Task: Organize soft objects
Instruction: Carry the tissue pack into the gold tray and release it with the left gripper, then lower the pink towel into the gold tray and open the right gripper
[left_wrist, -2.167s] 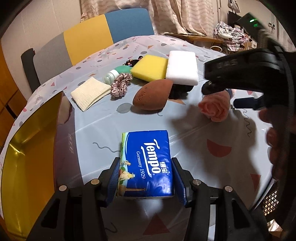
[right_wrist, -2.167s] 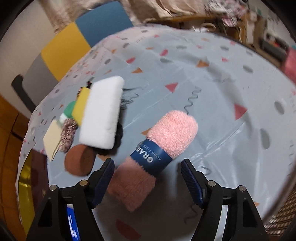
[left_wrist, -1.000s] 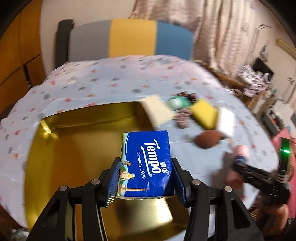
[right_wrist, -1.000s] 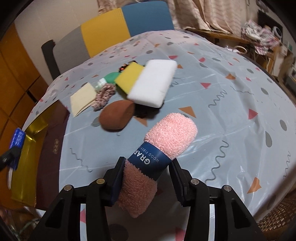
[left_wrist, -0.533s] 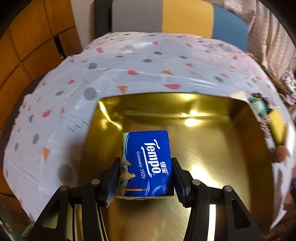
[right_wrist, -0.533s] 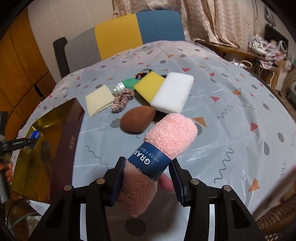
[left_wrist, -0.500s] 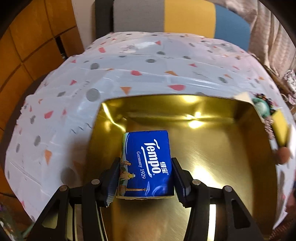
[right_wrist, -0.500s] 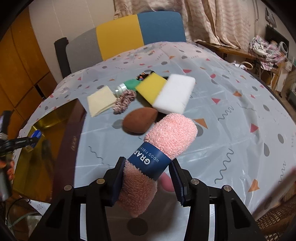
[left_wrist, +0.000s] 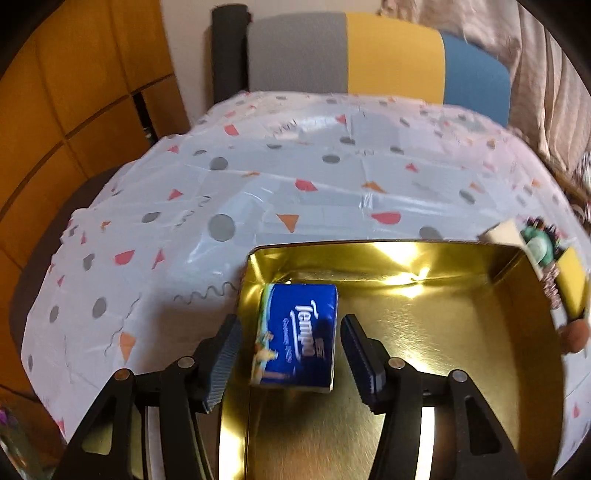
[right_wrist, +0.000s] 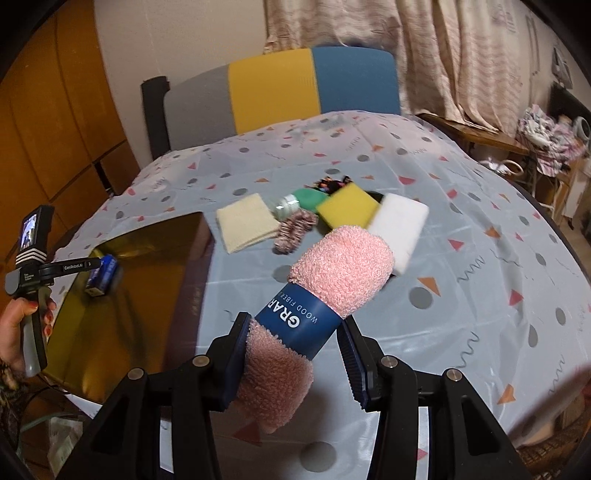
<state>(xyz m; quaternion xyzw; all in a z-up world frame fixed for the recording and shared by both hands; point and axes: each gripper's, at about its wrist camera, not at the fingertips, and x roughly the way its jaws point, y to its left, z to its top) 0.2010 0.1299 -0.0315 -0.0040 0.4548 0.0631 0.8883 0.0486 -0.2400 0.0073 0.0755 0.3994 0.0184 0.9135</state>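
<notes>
**Releasing the tissue pack into the gold tray, towel roll waiting its turn**

Starting nearest the left wrist camera, the left gripper (left_wrist: 291, 354) is opening, its fingers (left_wrist: 226, 354) standing clear of the blue tissue pack (left_wrist: 297, 334), which is lying between them with gaps on both sides. The pack is sitting on the floor of the gold tray (left_wrist: 461, 332), in the near-left corner close to the tray wall, its long axis running away from the camera and its printed face looking up. The drop-off step is, by my reading, nearly finishing; the next move is asking for a lift straight out so the fingers are not dragging the pack.

Nearest the right wrist camera, the right gripper (right_wrist: 291, 365) is clamping the pink towel roll (right_wrist: 321, 314) around its blue paper band, above the counter (right_wrist: 480, 295). The roll is tilting, its long axis pointing up and to the right, away from the camera. It probably goes to the tray next.

Farther out, a yellow sponge (right_wrist: 345, 208), a white sponge (right_wrist: 400, 229), a scrunchie (right_wrist: 295, 230) and a cream cloth (right_wrist: 247, 223) are waiting in a cluster beside the tray.
</notes>
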